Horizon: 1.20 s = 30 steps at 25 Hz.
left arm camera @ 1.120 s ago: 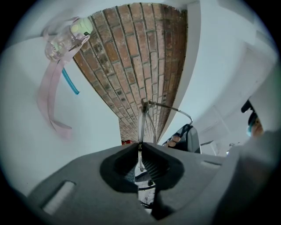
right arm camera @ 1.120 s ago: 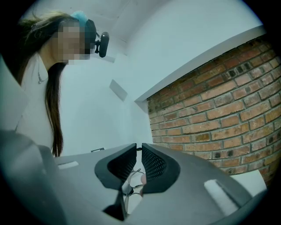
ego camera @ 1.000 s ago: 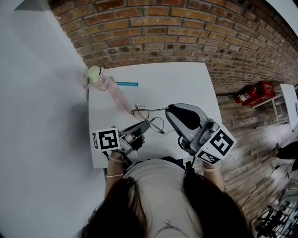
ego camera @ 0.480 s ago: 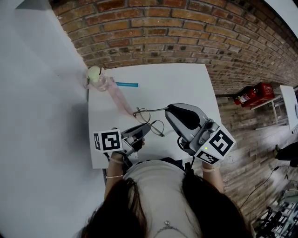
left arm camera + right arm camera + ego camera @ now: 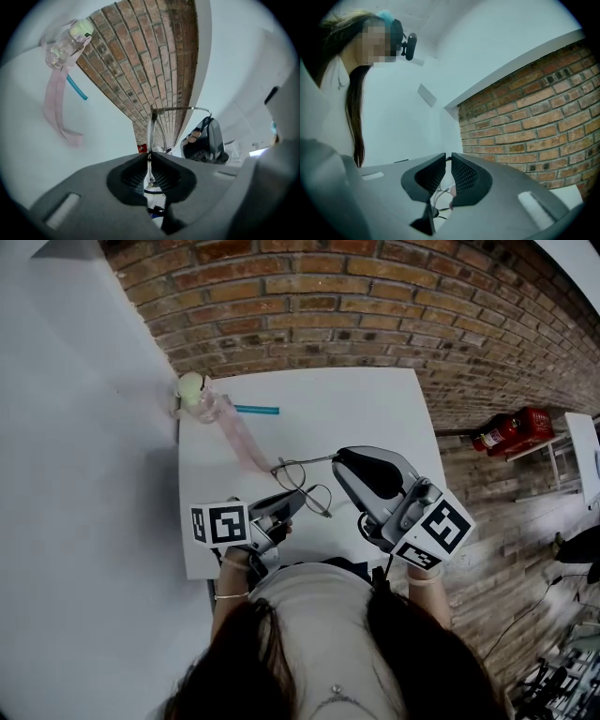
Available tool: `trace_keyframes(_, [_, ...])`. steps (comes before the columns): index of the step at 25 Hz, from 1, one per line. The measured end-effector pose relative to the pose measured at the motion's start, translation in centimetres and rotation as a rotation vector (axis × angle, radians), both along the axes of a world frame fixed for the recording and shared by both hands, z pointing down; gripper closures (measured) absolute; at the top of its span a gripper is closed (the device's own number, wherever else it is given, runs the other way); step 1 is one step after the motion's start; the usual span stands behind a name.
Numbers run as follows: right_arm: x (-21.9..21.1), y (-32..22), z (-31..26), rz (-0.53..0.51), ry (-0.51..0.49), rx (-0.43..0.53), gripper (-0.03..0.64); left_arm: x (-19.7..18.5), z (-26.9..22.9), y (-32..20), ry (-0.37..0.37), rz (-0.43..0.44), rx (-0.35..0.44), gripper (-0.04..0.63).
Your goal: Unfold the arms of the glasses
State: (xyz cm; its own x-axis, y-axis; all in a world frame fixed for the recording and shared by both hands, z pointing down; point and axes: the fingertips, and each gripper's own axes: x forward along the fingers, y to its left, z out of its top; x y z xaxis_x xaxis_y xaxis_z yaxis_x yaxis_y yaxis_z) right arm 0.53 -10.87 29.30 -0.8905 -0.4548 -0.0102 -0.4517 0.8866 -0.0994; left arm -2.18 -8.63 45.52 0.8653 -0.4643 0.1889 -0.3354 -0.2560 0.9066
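The left gripper [image 5: 296, 497] pinches the glasses [image 5: 291, 472] by the frame just above the table [image 5: 375, 409], steadying them — the right gripper [image 5: 340, 458], jaws pressed on one arm's tip, holds it swung out, seemingly to open the hinge

Room fittings:
- Red-brown brick wall [image 5: 375, 296] on the far side, behind the white surface [image 5: 375, 409].
- Plain white wall [image 5: 75, 474] at left, meeting the brick at a corner.
- Floor [image 5: 506, 512] at right, brick-patterned.
- Red fire extinguishers [image 5: 511, 429] on the floor at the foot of the brick wall.
- Light is even and the shadows are soft.
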Motion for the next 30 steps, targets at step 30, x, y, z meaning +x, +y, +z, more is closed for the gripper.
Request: trace_keyframes(30, [0.17,0.59,-0.39,-0.012,-0.034,-0.003,0.574,-0.29,-0.55,-0.33,0.1,-0.045,-0.01,0.574])
